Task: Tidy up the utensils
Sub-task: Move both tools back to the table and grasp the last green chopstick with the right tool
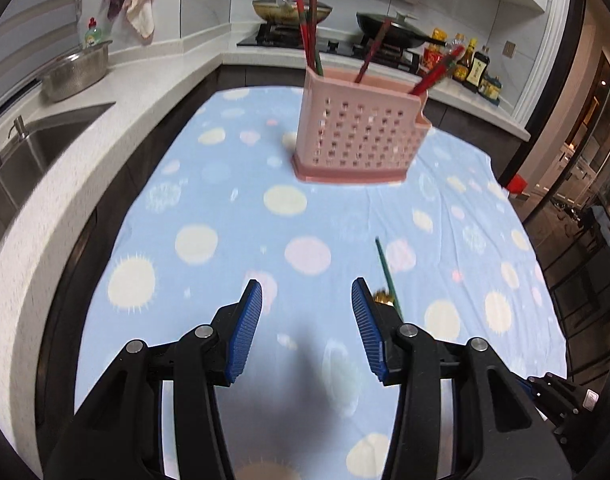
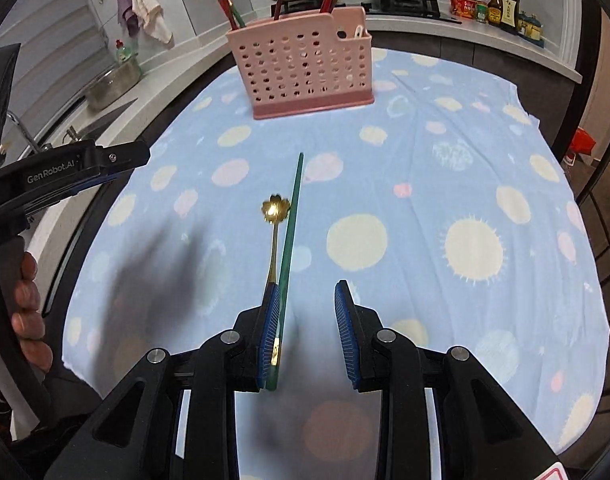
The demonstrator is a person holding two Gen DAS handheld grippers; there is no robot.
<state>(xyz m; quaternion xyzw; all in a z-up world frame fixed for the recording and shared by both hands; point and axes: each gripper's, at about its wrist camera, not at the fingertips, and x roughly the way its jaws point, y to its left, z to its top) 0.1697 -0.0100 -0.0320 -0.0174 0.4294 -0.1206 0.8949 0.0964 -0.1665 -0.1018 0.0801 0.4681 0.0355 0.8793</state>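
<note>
Left wrist view: my left tongs [image 1: 307, 300] gape, released and holding nothing, above the spotted tabletop [image 1: 209, 208]. Pink holder [image 1: 357, 136] stands far, red chopsticks [image 1: 309, 32] already in it.

Right wrist view: right tongs [image 2: 307, 312] also released; green chopstick [image 2: 291, 224] and gold spoon [image 2: 274, 224] lie side by side against the left pad. Judgement: mostly sorted, these two remain for the holder.

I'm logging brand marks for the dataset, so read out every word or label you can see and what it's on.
"GenRobot.AI": white print on the black body of the left tool, seen from the right wrist view.
Labels on the sauce bottles by the stove: too small and blurred to read.
</note>
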